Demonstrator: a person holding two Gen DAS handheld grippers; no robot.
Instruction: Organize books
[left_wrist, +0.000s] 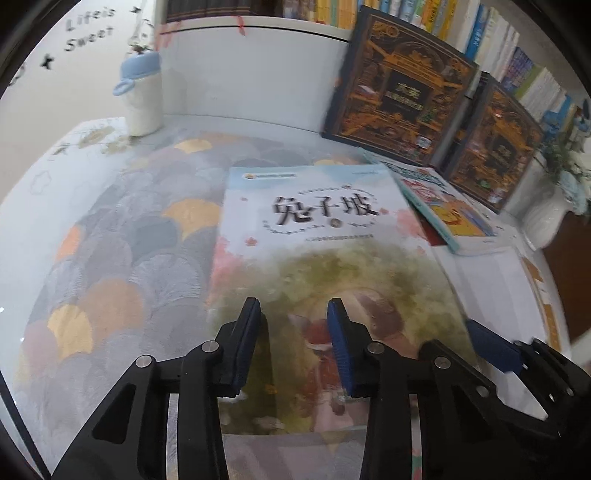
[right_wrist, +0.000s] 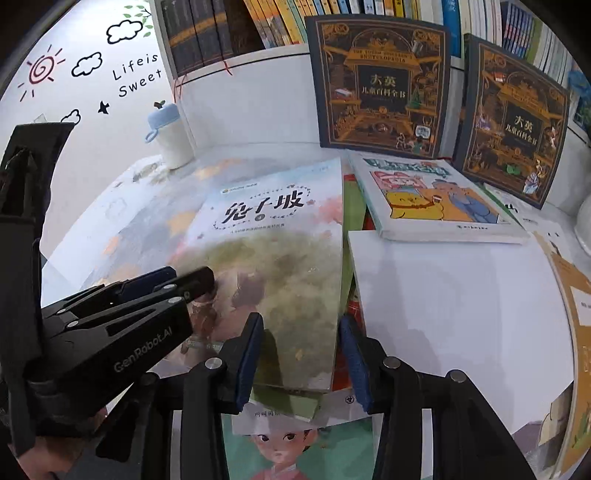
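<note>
A pale book with a rabbit-slope title and green-pink cover (left_wrist: 317, 258) lies flat on the table; in the right wrist view (right_wrist: 273, 258) it tops a small pile. My left gripper (left_wrist: 293, 314) is open, its fingers over the book's near end. My right gripper (right_wrist: 301, 332) is open, its jaws astride the book's near right corner. The left gripper also shows in the right wrist view (right_wrist: 184, 282), and a right fingertip (left_wrist: 491, 347) shows in the left wrist view. A cartoon-bear book (right_wrist: 436, 199) lies on a white book (right_wrist: 454, 291).
Two dark ornate encyclopedias (right_wrist: 380, 85) (right_wrist: 513, 122) lean against a white bookshelf (right_wrist: 255, 88) full of books. A white bottle with a blue lid (right_wrist: 168, 133) stands at the back left. A white vase (left_wrist: 546, 221) stands at right. A girl-cover book (right_wrist: 295, 450) lies near.
</note>
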